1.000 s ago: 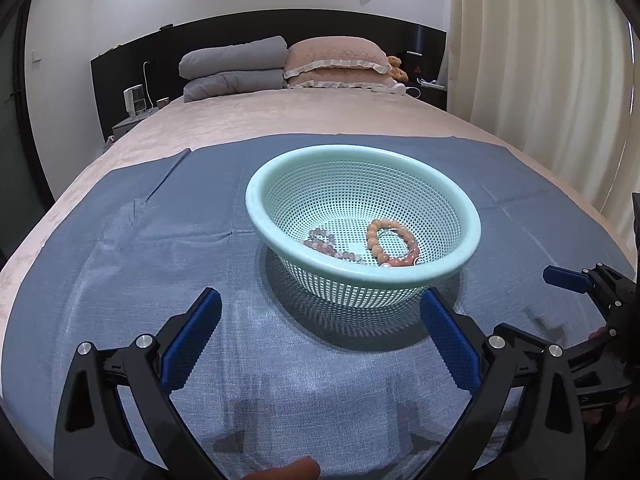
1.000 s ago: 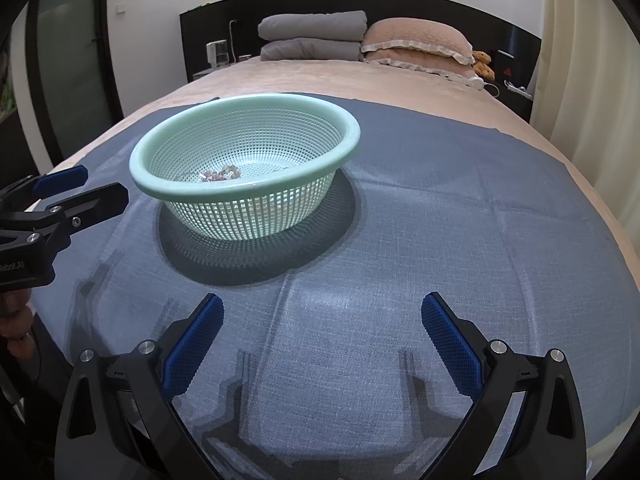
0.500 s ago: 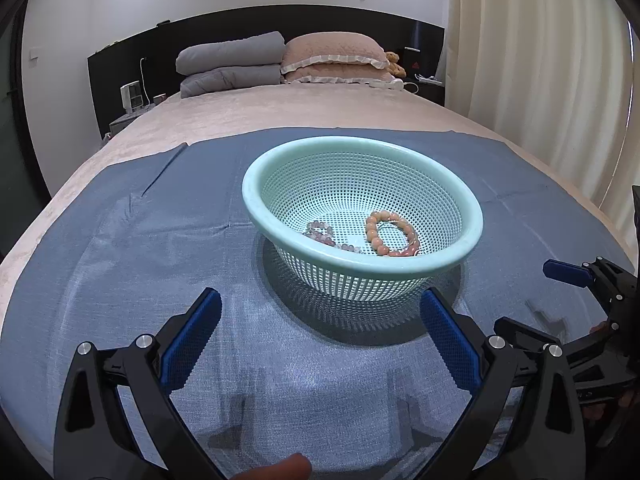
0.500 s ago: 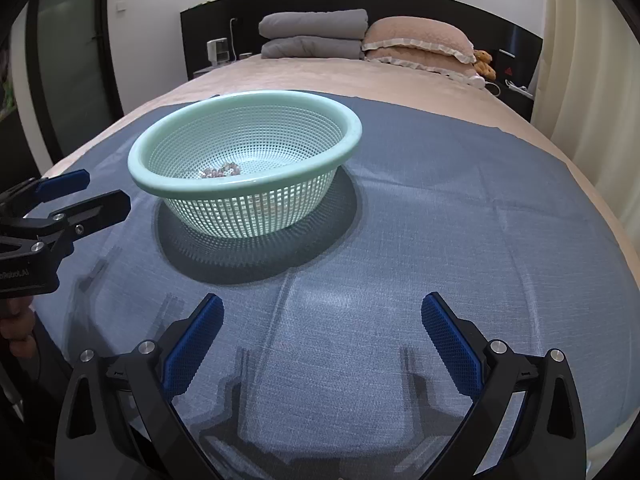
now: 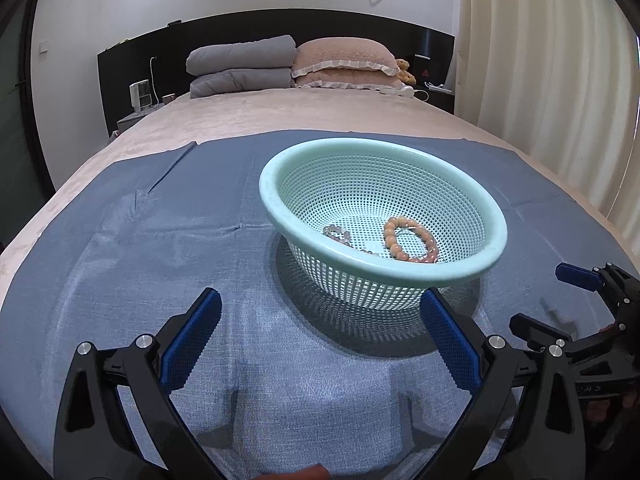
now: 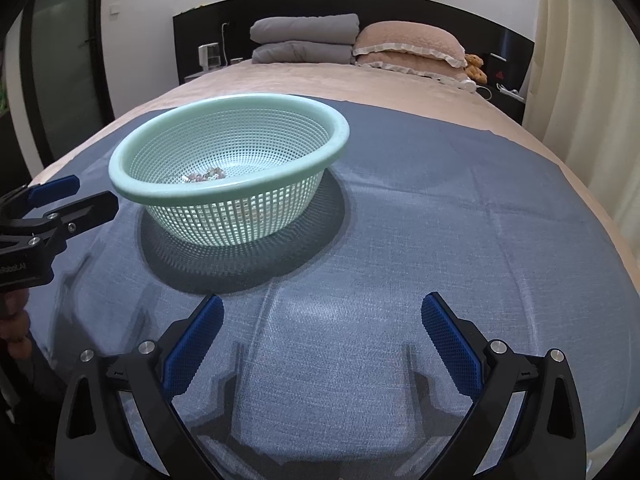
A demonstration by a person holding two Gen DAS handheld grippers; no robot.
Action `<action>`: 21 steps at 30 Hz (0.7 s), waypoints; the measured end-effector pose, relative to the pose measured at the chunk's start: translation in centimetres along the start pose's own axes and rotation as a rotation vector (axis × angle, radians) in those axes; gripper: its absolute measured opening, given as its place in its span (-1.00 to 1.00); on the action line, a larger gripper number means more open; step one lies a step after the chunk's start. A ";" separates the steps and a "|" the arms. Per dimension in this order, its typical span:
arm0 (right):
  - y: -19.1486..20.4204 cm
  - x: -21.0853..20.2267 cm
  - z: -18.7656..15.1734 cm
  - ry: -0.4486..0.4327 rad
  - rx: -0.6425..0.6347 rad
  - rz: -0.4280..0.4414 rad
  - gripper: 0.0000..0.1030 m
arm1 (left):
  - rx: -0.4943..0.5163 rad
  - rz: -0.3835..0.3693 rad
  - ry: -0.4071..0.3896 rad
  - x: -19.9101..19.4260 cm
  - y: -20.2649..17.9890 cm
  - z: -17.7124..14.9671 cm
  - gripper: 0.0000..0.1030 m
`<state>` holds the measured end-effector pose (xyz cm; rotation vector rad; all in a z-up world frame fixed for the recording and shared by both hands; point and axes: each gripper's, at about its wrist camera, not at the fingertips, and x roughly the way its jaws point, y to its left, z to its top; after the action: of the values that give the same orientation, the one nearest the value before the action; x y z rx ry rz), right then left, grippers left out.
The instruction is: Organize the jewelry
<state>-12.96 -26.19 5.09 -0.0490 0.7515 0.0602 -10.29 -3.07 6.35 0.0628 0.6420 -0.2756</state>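
Observation:
A mint-green perforated basket stands on a blue cloth spread over a bed; it also shows in the right wrist view. Inside lie an orange bead bracelet and a greyish-purple bead bracelet, the latter partly visible in the right wrist view. My left gripper is open and empty, just in front of the basket. My right gripper is open and empty over bare cloth, to the right of the basket. Each gripper shows at the other view's edge.
Grey folded duvets and pink pillows lie at the head of the bed by a black headboard. A curtain hangs on the right. The cloth stretches right of the basket.
Both views have sunk lower and tilted, so the basket's rim hides more of its inside. The left gripper has shifted a little leftward. Both grippers stay open.

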 end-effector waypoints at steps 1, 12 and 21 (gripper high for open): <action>-0.1 0.1 0.0 -0.002 0.005 -0.003 0.85 | -0.005 -0.001 -0.002 0.2 0.2 0.0 0.89; -1.7 2.6 0.4 0.029 0.043 -0.022 0.85 | 0.013 0.026 0.026 2.9 1.1 -0.8 0.89; -2.5 5.2 0.7 0.031 0.070 -0.021 0.85 | 0.013 0.011 0.039 6.0 2.0 -0.8 0.91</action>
<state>-8.50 -28.44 2.15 0.0088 0.7830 0.0137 -5.60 -2.45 2.03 0.0845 0.6789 -0.2685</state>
